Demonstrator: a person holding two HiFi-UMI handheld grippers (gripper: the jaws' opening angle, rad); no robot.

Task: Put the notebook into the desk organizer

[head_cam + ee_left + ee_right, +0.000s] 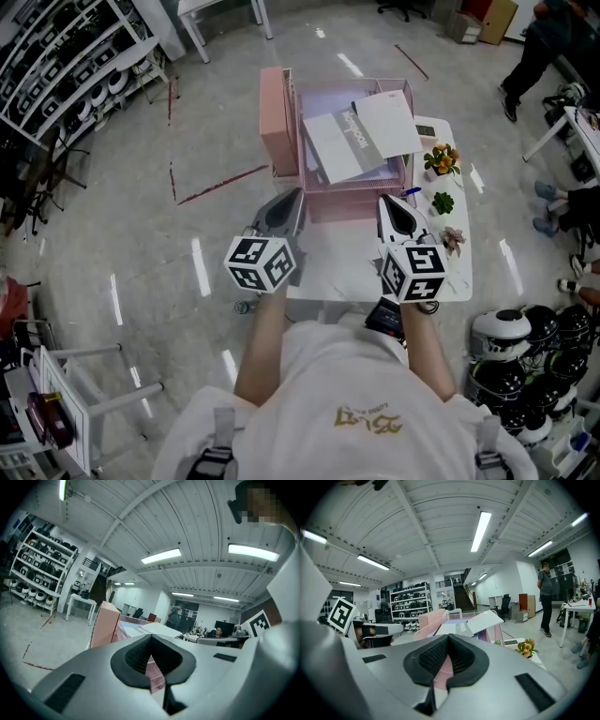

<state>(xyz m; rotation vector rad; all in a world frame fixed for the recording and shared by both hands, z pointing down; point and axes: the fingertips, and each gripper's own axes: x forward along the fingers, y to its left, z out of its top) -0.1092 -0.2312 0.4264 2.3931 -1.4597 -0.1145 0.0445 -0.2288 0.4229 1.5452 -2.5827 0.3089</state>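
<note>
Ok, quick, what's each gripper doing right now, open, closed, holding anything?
Left gripper: closed, nothing between its jaws.
Right gripper: closed, nothing between its jaws.

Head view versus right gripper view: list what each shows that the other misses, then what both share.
Only the head view: the person's white shirt, a red tape line on the floor, and the right gripper from outside, marker cube included. Only the right gripper view: the ceiling strip lights, a staircase, and that gripper's black ribbed jaws closed together on nothing. Both: the pink mesh desk organizer, the grey notebook resting at its top, and the orange flowers beside it.
</note>
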